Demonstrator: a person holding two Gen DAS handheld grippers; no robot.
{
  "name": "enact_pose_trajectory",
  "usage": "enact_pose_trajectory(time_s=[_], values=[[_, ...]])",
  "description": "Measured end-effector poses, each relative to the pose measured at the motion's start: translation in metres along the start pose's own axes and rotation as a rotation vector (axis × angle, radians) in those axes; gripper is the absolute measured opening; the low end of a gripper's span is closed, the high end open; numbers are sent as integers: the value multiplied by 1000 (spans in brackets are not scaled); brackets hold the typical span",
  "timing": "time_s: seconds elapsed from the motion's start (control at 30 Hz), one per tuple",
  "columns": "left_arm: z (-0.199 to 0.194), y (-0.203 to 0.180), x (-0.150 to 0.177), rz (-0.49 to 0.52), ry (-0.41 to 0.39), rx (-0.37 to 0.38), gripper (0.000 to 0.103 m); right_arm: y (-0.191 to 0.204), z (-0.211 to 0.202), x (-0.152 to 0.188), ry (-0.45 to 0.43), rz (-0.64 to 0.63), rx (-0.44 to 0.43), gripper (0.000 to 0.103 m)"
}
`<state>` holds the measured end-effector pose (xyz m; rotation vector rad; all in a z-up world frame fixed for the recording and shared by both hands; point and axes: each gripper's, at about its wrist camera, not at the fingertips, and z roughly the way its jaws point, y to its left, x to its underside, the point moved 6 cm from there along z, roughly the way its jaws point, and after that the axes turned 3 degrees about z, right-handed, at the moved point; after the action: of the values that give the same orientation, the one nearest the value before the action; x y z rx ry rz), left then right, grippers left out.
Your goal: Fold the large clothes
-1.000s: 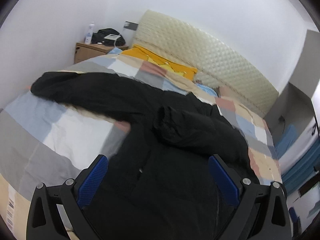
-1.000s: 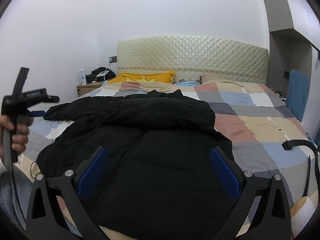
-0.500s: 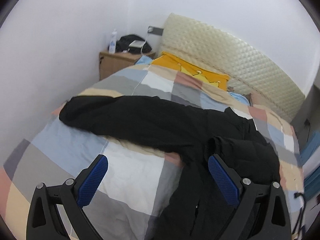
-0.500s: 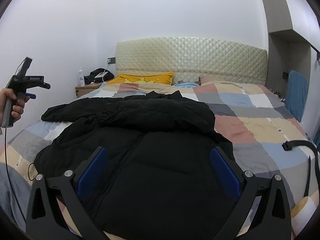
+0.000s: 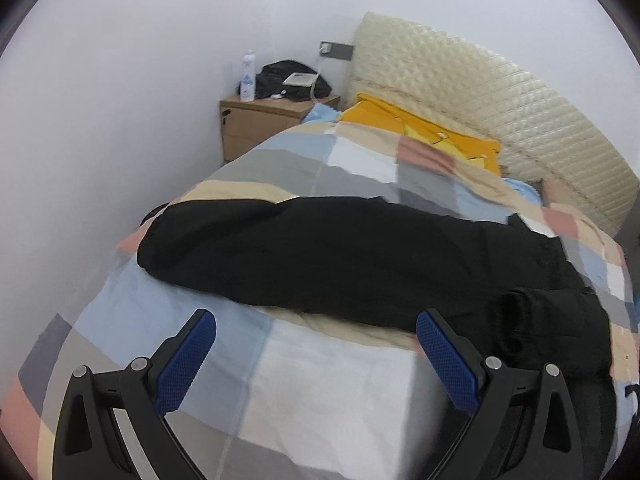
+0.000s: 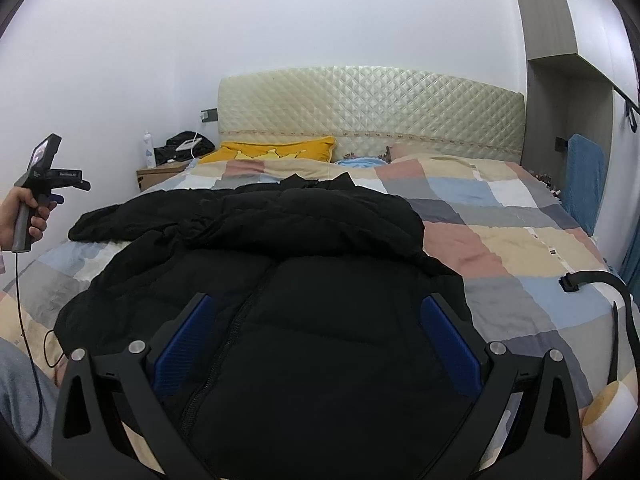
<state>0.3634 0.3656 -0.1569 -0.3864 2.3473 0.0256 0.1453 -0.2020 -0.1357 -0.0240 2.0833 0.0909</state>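
Left wrist view: the left gripper (image 5: 316, 344) hangs with jaws spread and nothing between them, above the patchwork bedcover (image 5: 328, 392). Just beyond the blue pads (image 5: 184, 360) lies one sleeve (image 5: 304, 256) of a black padded jacket (image 6: 280, 280), stretched sideways across the bed, its cuff ahead of the left jaw; this arm looks lined up for the sleeve, probably the next part to be folded in. From the right wrist, the right gripper (image 6: 316, 344) also stands wide open and empty over the jacket's front, the zip (image 6: 236, 320) running beside its left jaw. The jacket rests face up, collar toward the headboard (image 6: 372, 108); its other side looks already laid over the chest. Further off stand a yellow pillow (image 6: 276, 150) and a bedside table (image 5: 268, 120).
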Motion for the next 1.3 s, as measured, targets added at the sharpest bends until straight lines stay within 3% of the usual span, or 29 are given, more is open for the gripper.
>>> enact_pose_trajectory(time_s=[0.13, 0.23, 0.43, 0.63, 0.9, 1.0, 1.1, 1.13, 1.17, 1.3], values=[[36, 26, 3, -13, 22, -21, 102, 3, 13, 5, 63, 36, -13, 103], [64, 47, 11, -98, 60, 20, 102, 5, 20, 9, 97, 55, -20, 103], [113, 78, 14, -238, 99, 117, 101, -4, 33, 1, 109, 83, 70, 103], [166, 99, 32, -313, 153, 132, 101, 4, 51, -1, 154, 98, 88, 103], [196, 120, 14, -433, 81, 160, 100, 14, 74, 4, 205, 72, 106, 103], [207, 131, 1, -482, 61, 144, 89, 16, 78, 8, 219, 57, 114, 103], [210, 143, -7, -539, 36, 123, 58, 17, 81, 10, 230, 58, 108, 103], [209, 145, -8, -550, 23, 128, 39, 17, 81, 9, 228, 53, 110, 103], [205, 146, -9, -562, -3, 133, 27, 17, 81, 9, 226, 51, 112, 103], [188, 144, -11, -544, -12, 90, 12, 11, 76, 0, 211, 56, 124, 103]])
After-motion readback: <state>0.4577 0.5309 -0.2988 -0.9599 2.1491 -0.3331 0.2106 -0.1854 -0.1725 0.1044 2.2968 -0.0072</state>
